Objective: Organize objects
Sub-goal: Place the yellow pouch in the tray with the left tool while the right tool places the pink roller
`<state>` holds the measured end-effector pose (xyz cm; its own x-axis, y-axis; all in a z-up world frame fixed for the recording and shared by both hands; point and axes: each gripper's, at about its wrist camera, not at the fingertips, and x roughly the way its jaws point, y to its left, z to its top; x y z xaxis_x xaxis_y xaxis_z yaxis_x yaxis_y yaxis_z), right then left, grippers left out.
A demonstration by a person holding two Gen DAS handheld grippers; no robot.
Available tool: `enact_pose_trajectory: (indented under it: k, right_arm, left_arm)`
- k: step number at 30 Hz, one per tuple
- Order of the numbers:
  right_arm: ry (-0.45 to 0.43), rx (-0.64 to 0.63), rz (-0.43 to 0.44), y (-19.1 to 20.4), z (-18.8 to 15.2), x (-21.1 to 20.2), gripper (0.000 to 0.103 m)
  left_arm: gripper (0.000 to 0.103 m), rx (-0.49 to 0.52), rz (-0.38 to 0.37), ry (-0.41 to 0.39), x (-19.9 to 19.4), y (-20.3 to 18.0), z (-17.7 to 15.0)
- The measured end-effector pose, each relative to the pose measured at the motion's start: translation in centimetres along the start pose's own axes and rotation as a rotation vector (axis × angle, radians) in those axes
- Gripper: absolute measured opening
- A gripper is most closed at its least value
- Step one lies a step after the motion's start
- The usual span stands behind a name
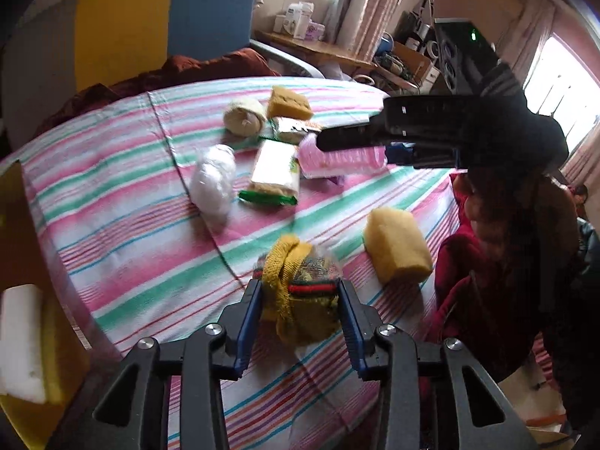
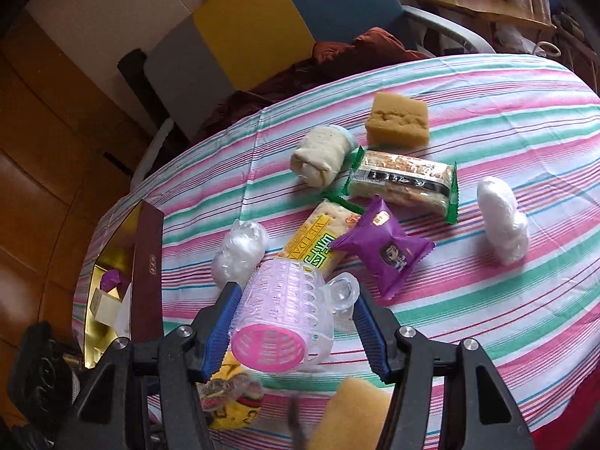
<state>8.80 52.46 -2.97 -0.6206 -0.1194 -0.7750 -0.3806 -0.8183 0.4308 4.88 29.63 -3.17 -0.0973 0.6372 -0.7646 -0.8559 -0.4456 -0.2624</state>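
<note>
A striped pink, green and white sheet covers the surface, filling the middle of both views; behind it, upper left, stand yellow and blue panels and a wooden shelf by a curtained window. The left gripper, at bottom centre, has its jaws closed narrowly on a yellow knitted bundle. The right gripper clamps a pink mesh cup lower centre; snack packets and a sponge lie beyond.

Box cut by left edge
</note>
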Motion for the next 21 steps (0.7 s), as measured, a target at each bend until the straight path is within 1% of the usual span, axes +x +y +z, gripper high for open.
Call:
enact_pose_trajectory:
  k: [5,10,14,18,21]
  right_arm:
    - [0.015,-0.043,-0.036,0.8,-0.2,0.4,0.06]
    - [0.014,-0.047,-0.05,0.8,-0.3,0.5,0.06]
    - [0.015,-0.055,-0.06,1.0,-0.4,0.6,0.06]
    - [0.026,-0.087,-0.072,1.9,-0.6,0.6,0.06]
    - [0.031,-0.125,-0.051,3.8,-0.7,0.4,0.06]
  left_arm:
    - [0.037,-0.04,0.022,-0.032,-1.2,1.0,0.0]
    - [0.038,-0.058,0.017,-0.098,-3.3,1.5,0.4]
    - [0.037,-0.073,0.026,-0.135,-4.6,1.9,0.6]
    - [0.037,-0.094,0.055,-0.18,-7.0,3.2,0.9]
    - [0.037,-0.105,0.104,-0.233,-9.3,4.5,1.1]
